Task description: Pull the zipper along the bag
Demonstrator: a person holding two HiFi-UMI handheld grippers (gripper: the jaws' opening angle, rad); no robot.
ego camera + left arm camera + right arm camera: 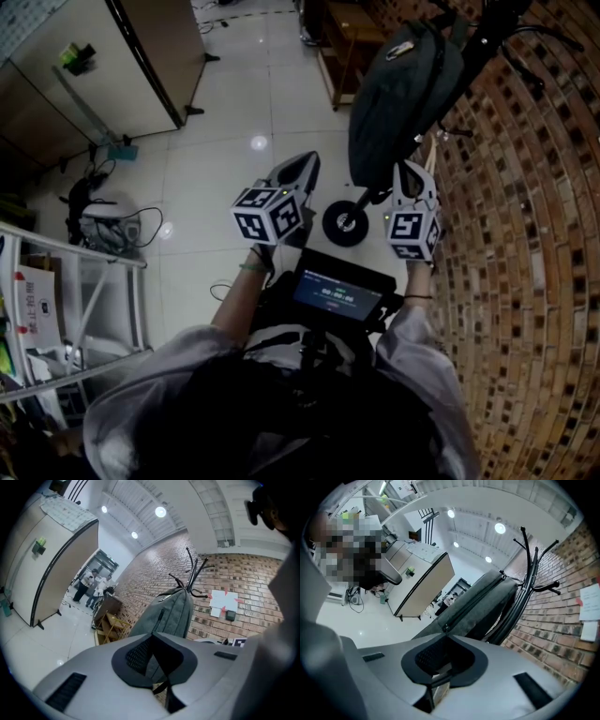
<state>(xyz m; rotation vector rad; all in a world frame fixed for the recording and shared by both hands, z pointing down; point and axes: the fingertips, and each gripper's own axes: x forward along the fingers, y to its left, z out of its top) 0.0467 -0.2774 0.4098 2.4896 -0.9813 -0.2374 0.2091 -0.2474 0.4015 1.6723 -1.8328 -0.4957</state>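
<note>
Bag [403, 94]: grey, hung on rack [529, 573] by brick wall [525, 234].
Right gripper [446, 641]: narrow, pinched zipper pull [446, 629].
Left gripper [153, 637]: jaws together, empty, near bag's lower end.

Matt grey cloth bag [403, 94], rough brick wall [525, 281], smooth glossy tiled floor [244, 94]

Bag [403, 94]: dark grey-green. Zipper [461, 613]: black. Left gripper [307, 167] and right gripper [412, 173]: light grey shells, black ribbed pads [138, 656], cubes with black-on-white square markers. Wall [525, 234]: red-brown brick with a pale mortar grid. Floor [234, 94]: glossy white tile. Cabinet [122, 56]: beige with a black edge. Rack [529, 569] and wheel [345, 223]: black. Sleeve [422, 347]: pale grey.
</note>
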